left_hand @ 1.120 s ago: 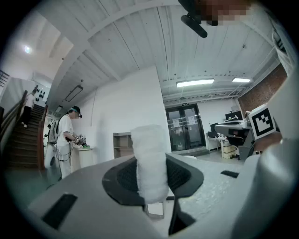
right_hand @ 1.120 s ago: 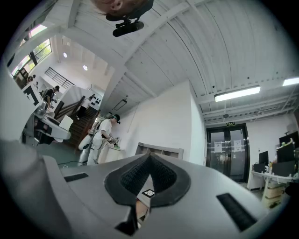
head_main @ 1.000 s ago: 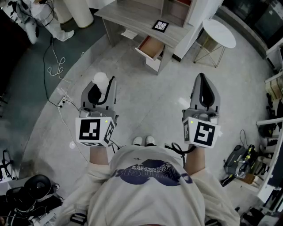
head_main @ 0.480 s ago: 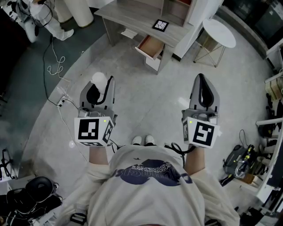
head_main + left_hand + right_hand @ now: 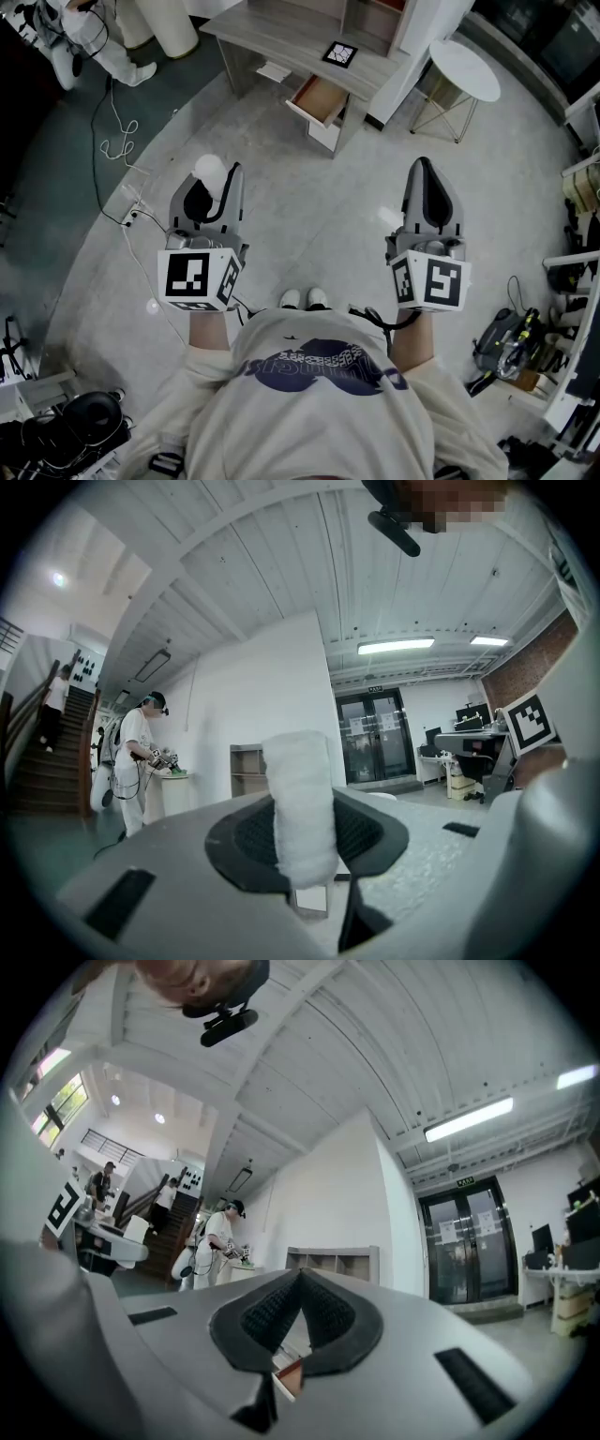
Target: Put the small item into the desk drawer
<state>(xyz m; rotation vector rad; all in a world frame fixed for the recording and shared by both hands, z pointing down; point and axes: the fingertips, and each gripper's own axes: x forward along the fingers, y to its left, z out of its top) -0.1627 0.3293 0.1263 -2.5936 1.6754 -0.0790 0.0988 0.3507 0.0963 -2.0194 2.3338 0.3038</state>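
Surface (image 5: 281,36) ahead: open drawer (image 5: 319,101) lies forward-right of my left gripper (image 5: 214,183), pinching the white item (image 5: 210,170); right gripper (image 5: 427,169) pressed together.

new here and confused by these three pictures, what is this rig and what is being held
No robot here: a person holds a hand-held gripper in each hand; the marker cubes are part of them. One picture looks down from the person's head; the other two look along each one's jaws. The left hand-held gripper is clamped on a small white item. The right hand-held gripper is shut and empty. Ahead on the floor stands a desk with its drawer open.
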